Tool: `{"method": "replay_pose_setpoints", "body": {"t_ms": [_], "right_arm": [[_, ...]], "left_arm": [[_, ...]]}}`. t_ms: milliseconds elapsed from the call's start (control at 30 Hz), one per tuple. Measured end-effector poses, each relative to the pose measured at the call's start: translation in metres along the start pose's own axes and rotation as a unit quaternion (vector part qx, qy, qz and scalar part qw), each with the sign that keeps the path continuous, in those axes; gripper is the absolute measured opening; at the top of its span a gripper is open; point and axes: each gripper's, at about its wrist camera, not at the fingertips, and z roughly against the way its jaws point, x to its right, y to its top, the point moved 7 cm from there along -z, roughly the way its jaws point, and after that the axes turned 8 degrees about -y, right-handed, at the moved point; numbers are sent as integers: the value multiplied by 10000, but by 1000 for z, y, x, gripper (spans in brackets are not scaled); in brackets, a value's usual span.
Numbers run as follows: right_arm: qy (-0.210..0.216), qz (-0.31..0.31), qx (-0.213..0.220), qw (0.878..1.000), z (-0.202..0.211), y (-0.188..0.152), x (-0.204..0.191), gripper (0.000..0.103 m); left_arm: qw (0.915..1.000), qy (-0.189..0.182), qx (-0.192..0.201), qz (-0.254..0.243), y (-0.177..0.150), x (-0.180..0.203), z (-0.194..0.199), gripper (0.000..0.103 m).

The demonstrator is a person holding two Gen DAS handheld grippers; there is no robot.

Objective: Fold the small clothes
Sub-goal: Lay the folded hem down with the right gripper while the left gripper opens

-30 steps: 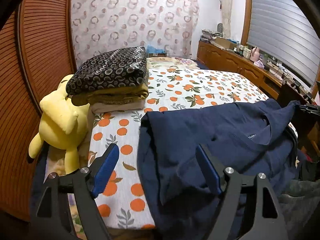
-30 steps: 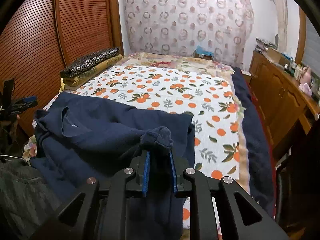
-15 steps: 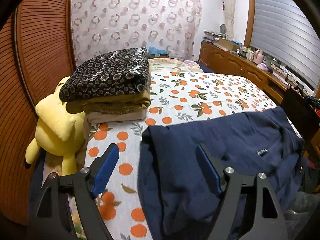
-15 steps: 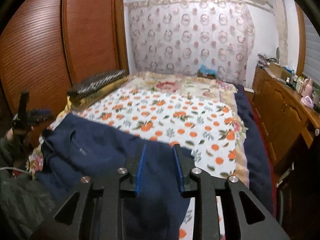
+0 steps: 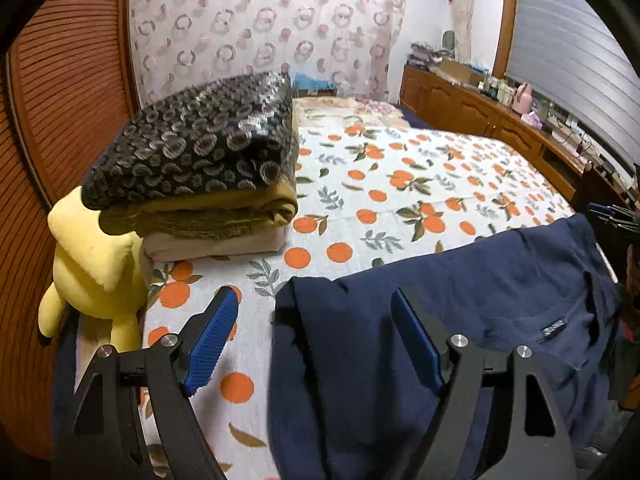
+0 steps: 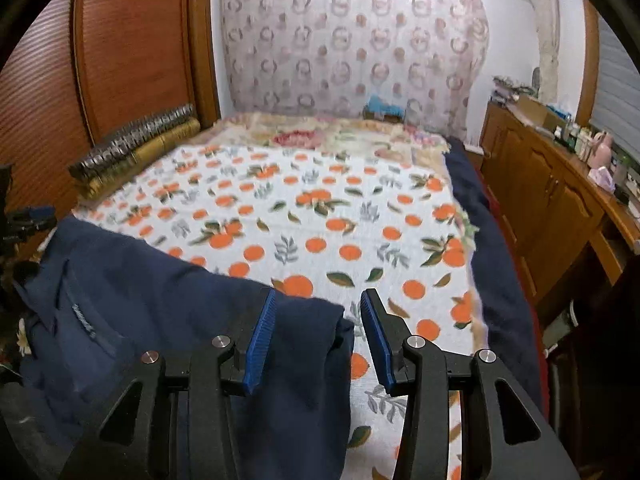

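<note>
1. Bedroom first: a wide bed with an orange-print bedspread (image 6: 320, 216) fills both views, with a patterned curtain (image 6: 352, 44) behind it, slatted wooden doors to the left and a wooden dresser (image 6: 560, 184) to the right.
2. Along the near edge of the bed lies the navy garment (image 5: 460, 300), spread across the spread with its lower part hanging over the edge.
3. Stacked folded blankets (image 5: 200, 168) and a yellow plush toy (image 5: 92, 264) sit at the left, clear of the garment.
4. What changed: a second ago the right gripper (image 6: 318, 340) pinched a bunched navy corner; its jaws have just been opening, and now the cloth lies flat, its right edge under the gap, with neither pad pressing it.
5. That likely means the laying-out step is done and the first fold comes next.
6. Left gripper (image 5: 316, 344) hangs spread wide and empty over the garment's left edge, as before.
7. Room to move: most of the bedspread beyond the garment is bare, so a fold away from the near edge looks unobstructed; the overhang may slide off.
</note>
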Motion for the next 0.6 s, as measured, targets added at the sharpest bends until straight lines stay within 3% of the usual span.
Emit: {"method": "replay_pose_setpoints", "body": {"t_ms": [167, 233, 300, 433, 467, 600], "right_arm": [[154, -216, -361, 9990, -26, 0, 5, 45], [366, -338, -372, 9981, -28, 2, 4, 25], [479, -407, -259, 9977, -25, 5, 2, 13], [171, -761, 140, 9969, -6, 7, 17, 11], [-75, -926, 38, 9957, -7, 4, 26, 11], [-120, -905, -106, 9958, -12, -1, 28, 11]], "left_arm": [[9997, -118, -183, 110, -3, -4, -16, 80], [9996, -113, -223, 140, -5, -5, -20, 80], [9995, -119, -260, 167, -7, -8, -24, 80], [9992, -111, -329, 189, -12, -11, -29, 80], [9991, -131, -339, 195, -13, -11, -31, 80], [9993, -92, -342, 146, -14, -11, -31, 80]]}}
